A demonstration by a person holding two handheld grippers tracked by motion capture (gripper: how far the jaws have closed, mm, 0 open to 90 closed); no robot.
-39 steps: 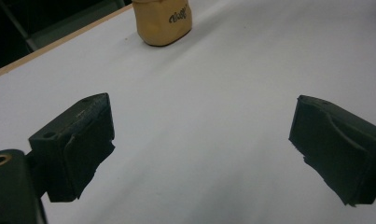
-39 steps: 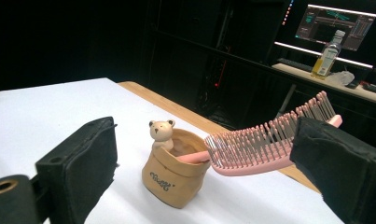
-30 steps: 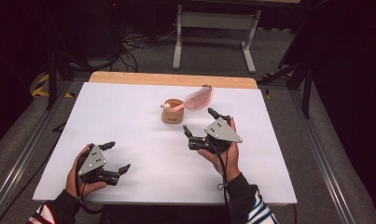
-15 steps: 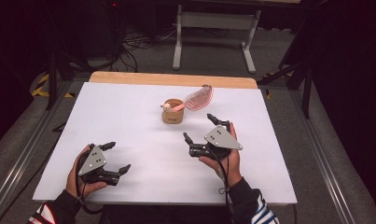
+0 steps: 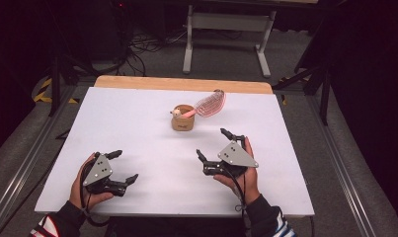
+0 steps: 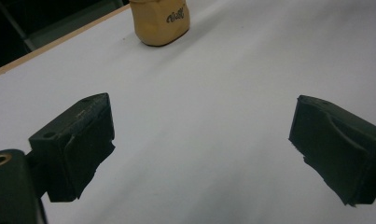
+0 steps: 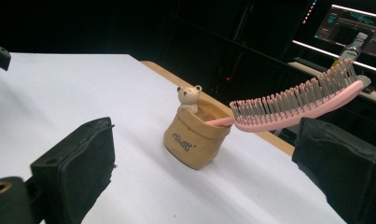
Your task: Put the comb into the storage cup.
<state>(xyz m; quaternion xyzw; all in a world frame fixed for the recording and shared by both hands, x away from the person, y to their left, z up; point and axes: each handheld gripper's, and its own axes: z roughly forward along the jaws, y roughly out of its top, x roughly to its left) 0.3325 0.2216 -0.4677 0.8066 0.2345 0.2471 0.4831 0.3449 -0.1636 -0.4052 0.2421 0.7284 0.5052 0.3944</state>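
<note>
A small tan pot (image 5: 182,118) (image 7: 195,137) (image 6: 160,21) with a little bear figure (image 7: 188,97) on its rim stands on the white table (image 5: 137,123), towards the back middle. A pink hairbrush (image 5: 209,104) (image 7: 297,100) rests with its handle in the pot and its bristled head sticking out to the right. My right gripper (image 5: 219,146) (image 7: 209,186) is open, nothing between its jaws, a little in front and to the right of the pot. My left gripper (image 5: 122,167) (image 6: 202,154) is open and empty near the front left.
A wooden strip (image 5: 181,84) runs along the table's far edge. Beyond it stands a grey metal frame (image 5: 226,34) on a dark floor with cables. A lit monitor (image 7: 346,23) glows in the right gripper view's background.
My right gripper has drawn back from the pot towards the table's front. The left gripper has stayed put. Pot and brush have not moved.
</note>
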